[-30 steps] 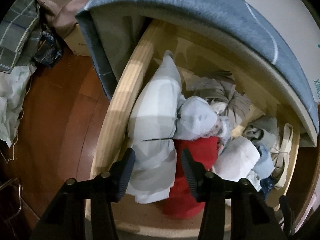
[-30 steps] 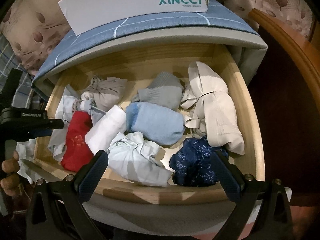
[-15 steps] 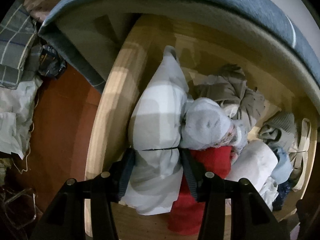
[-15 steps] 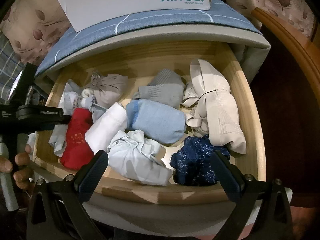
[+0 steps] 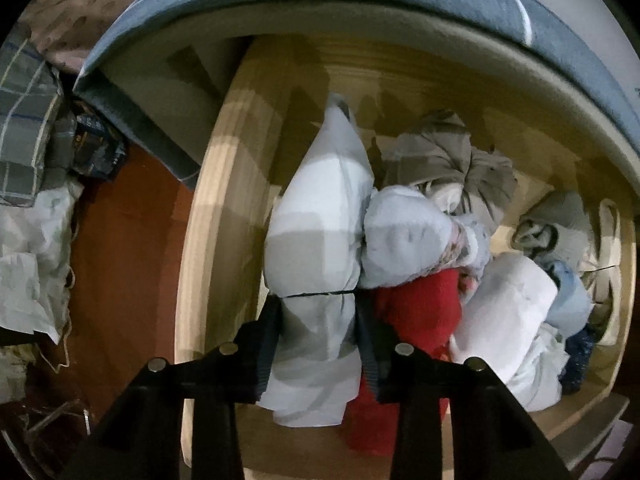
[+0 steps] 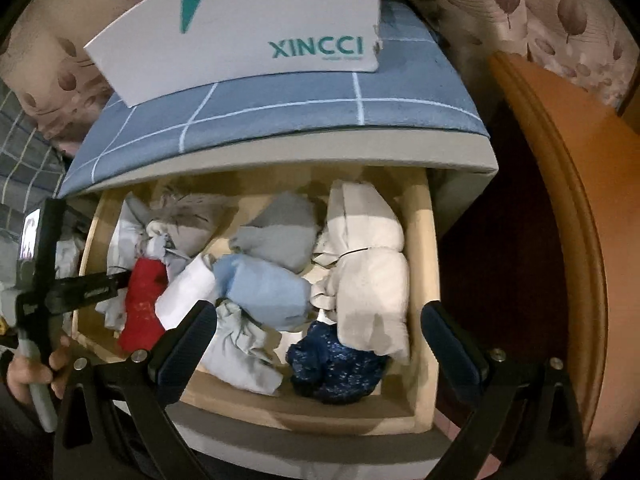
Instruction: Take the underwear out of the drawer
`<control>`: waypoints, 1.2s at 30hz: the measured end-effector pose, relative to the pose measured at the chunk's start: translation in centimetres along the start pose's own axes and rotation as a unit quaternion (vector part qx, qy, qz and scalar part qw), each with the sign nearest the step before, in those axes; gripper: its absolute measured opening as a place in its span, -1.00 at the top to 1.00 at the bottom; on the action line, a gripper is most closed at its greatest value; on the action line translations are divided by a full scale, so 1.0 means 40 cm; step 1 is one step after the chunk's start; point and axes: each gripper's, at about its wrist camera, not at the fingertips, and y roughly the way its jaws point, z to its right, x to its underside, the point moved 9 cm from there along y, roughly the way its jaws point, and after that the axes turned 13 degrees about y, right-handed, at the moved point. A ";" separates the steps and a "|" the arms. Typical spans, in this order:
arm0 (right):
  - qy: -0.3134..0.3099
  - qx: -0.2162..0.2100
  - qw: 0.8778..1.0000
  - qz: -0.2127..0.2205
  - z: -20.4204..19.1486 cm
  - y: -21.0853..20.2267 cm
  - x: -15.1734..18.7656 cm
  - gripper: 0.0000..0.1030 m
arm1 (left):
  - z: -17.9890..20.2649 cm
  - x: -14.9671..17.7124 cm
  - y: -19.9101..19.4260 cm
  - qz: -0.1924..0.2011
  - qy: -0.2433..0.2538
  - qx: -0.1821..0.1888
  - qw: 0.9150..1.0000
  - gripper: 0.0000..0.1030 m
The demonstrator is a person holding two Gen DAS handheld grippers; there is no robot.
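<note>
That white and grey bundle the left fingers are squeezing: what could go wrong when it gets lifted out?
The left gripper is closing low on the white and grey bundle, so its long upper end may sag or slip free. The pale rolled piece and the red one press against it and could be dragged out too. The bundle lies by the drawer wall and might snag there.

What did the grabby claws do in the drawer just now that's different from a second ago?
The left gripper came down over the white-and-grey bundle by the drawer's left wall, and its jaws are closing with the bundle pinched between them; a second ago they stood apart above it. The right gripper drew back, wide open and empty. The red roll, the blue roll and the other clothes lie as before.
</note>
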 end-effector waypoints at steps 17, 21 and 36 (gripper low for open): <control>-0.013 0.057 0.997 -0.055 0.027 0.194 -0.088 -0.21 | -0.048 0.023 -0.070 0.008 -0.007 0.053 0.999 0.35; -0.032 0.079 0.994 -0.063 0.031 0.232 -0.093 -0.19 | -0.050 0.025 -0.085 0.010 -0.007 0.057 0.998 0.35; -0.194 0.194 0.961 -0.045 -0.015 0.323 -0.059 -0.27 | -0.055 0.034 -0.109 0.010 -0.011 0.068 0.998 0.35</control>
